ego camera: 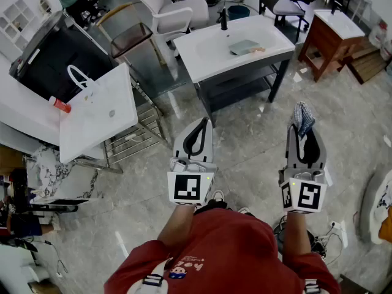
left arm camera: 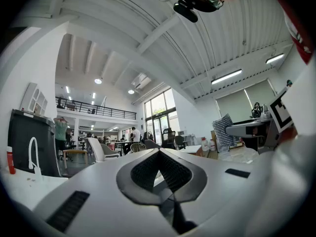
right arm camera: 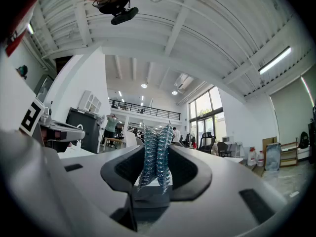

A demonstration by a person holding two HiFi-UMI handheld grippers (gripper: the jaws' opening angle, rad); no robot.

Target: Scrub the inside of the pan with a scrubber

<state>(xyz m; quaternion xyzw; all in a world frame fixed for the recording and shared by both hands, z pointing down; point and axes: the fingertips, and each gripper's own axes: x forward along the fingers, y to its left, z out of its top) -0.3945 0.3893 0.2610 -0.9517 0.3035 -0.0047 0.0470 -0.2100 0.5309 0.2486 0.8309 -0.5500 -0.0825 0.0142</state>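
Observation:
My right gripper (ego camera: 302, 129) is shut on a blue-grey mesh scrubber (ego camera: 302, 116), whose crumpled top sticks out past the tips. In the right gripper view the scrubber (right arm camera: 155, 155) stands pinched upright between the two dark pads of the gripper (right arm camera: 156, 168). My left gripper (ego camera: 204, 124) is shut, its tips meeting with nothing between them; the left gripper view shows the same for the gripper (left arm camera: 159, 152). Both are held out in front of the person's chest, above the floor. No pan shows in any view.
A white vanity top (ego camera: 208, 57) with a black tap (ego camera: 224, 18) and a greenish pad (ego camera: 245, 46) stands ahead. To the left a white bag (ego camera: 98, 112) rests on a metal rack. A white chair (ego camera: 174, 11) and a wooden cabinet (ego camera: 331, 35) stand farther off.

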